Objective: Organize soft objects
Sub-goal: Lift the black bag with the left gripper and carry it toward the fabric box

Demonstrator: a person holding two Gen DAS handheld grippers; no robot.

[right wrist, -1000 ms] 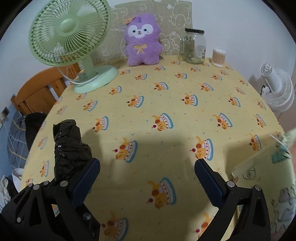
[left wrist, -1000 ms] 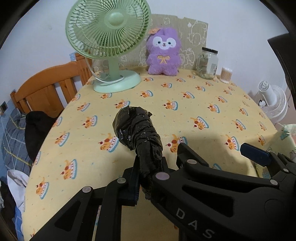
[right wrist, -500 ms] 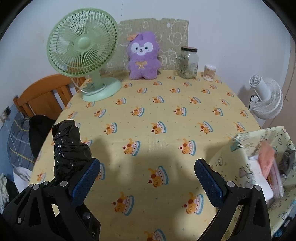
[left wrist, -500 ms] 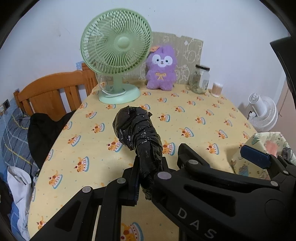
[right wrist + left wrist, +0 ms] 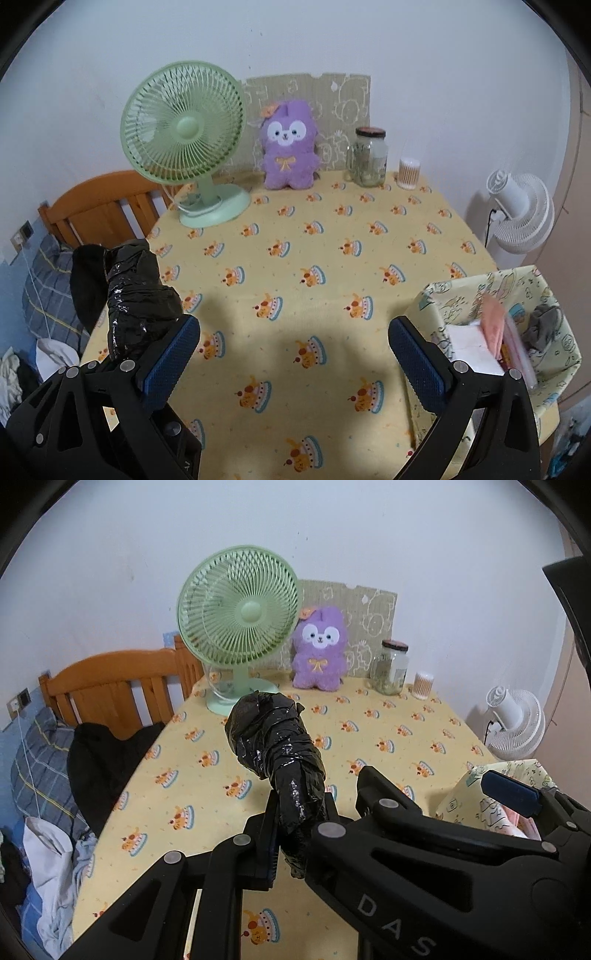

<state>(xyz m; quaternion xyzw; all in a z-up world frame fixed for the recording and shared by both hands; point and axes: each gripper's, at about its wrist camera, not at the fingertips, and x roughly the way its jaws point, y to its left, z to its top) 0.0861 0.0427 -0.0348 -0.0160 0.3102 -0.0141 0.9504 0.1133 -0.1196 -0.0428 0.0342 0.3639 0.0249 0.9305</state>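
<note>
left gripper [image 5: 295,834]: we've got it clamped on the lower end of the black plastic roll [image 5: 275,751], jaws pinched right into it, held up off the table at about 6 o'clock in the left view

black plastic roll: crinkly, shiny, looks like a bundle of bin bags wound tight; fatter at the top, squashed thin where we hold it, leaning toward 11 o'clock. Guessing it's squishy and could slip if we loosen up

right gripper [image 5: 291,354]: jaws spread wide, nothing between them, just hovering over the tablecloth [image 5: 332,251]

fabric bin [image 5: 436,295]: sits at 4 o'clock in the right view, at the table's near right corner. Already has white folded stuff, something pink and something grey inside, so we'd say part of the sorting is done

what's left: the roll isn't in the bin yet, probably goes there next

purple plush [image 5: 290,147]: way back at 12 o'clock against the wall, between the green fan [image 5: 184,136] and the glass jar [image 5: 369,157]. Soft too, so maybe still on our list, can't be sure
</note>
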